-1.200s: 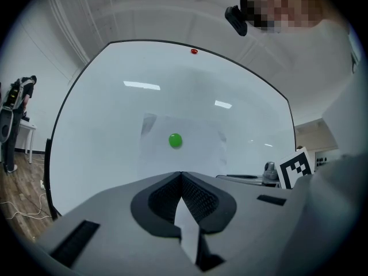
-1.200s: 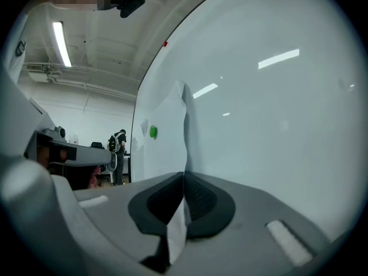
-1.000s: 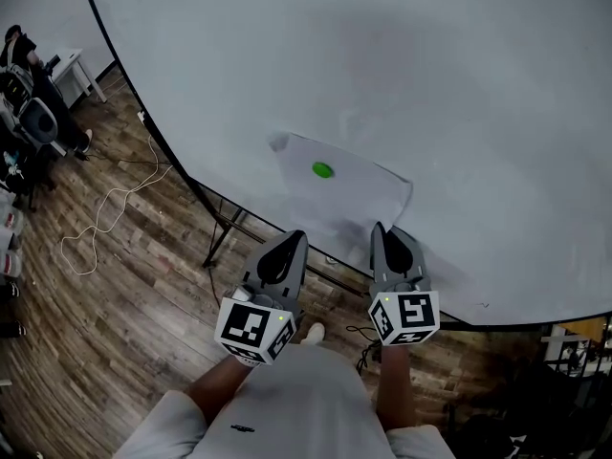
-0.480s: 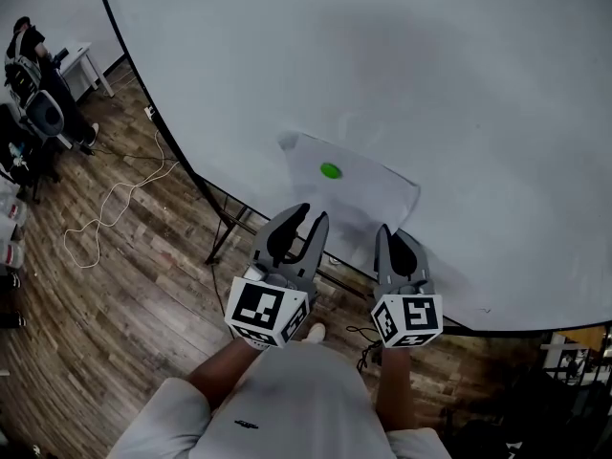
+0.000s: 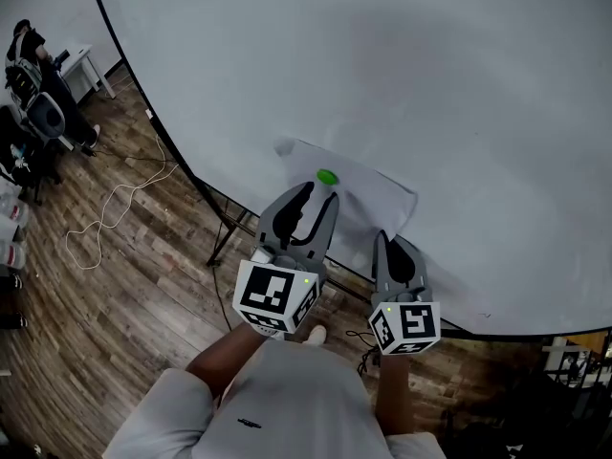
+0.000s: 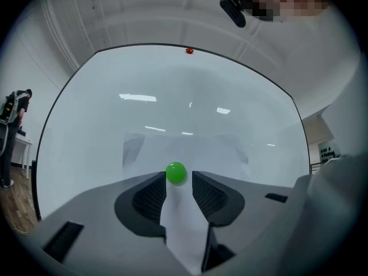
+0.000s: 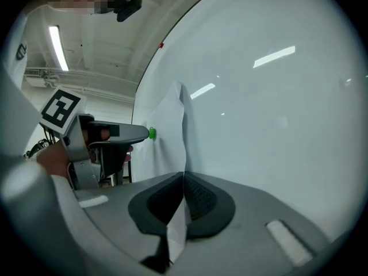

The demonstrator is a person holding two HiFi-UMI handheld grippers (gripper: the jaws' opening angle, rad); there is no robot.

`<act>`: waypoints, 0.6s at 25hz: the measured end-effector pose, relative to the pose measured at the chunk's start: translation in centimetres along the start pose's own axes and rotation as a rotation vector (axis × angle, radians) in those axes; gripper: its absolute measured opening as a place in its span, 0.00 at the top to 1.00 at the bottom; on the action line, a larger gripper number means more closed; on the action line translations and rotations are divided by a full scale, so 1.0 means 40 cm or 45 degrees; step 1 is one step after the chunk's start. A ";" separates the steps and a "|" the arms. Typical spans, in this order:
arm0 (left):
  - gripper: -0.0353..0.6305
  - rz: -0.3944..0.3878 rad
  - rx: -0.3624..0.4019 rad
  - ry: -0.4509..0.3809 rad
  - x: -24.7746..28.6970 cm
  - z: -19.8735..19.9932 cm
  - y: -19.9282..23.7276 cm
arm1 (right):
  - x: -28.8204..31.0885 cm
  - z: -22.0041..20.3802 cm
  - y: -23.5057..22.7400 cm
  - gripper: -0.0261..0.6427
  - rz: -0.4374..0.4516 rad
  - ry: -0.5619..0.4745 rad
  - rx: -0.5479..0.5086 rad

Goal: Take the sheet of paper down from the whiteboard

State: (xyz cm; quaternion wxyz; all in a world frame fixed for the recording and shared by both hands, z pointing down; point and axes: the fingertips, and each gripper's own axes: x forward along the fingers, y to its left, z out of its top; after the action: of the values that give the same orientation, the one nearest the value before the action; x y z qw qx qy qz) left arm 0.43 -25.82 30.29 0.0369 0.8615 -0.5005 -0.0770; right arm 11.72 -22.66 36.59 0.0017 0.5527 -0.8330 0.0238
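While right gripper (image 7: 184, 183) clamps sheet (image 5: 368, 199) edge, left gripper (image 6: 179, 181) jaws just opened, green magnet (image 6: 176, 172) between tips.

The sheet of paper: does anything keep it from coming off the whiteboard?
Yes: the green magnet pins the sheet of paper to the whiteboard. The left gripper has just opened its jaws, which flank the magnet without pressing it.

- we see a wooden floor (image 5: 124, 295) on the left, with a thin white cable (image 5: 115, 195) looping loosely across it
- a small white table (image 5: 84, 65) stands far left
- beside it a person (image 5: 27, 44) sits near dark office chairs (image 5: 43, 118)
- overhead, a ceiling light strip (image 7: 58, 48) glows
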 end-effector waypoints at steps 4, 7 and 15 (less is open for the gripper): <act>0.73 0.012 0.028 0.002 0.027 0.006 0.008 | 0.000 -0.003 0.001 0.94 0.011 0.002 -0.007; 0.72 0.013 0.048 -0.002 0.040 0.014 0.011 | -0.001 -0.003 0.002 0.94 0.017 0.005 -0.013; 0.75 0.031 0.027 0.002 0.048 0.011 0.008 | 0.001 -0.001 0.002 0.94 0.026 0.003 -0.016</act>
State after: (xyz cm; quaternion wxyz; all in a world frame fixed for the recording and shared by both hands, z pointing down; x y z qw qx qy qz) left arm 1.01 -27.64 29.72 0.0291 0.8557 -0.5118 -0.0707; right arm 11.64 -22.68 36.63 0.0061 0.5443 -0.8387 0.0191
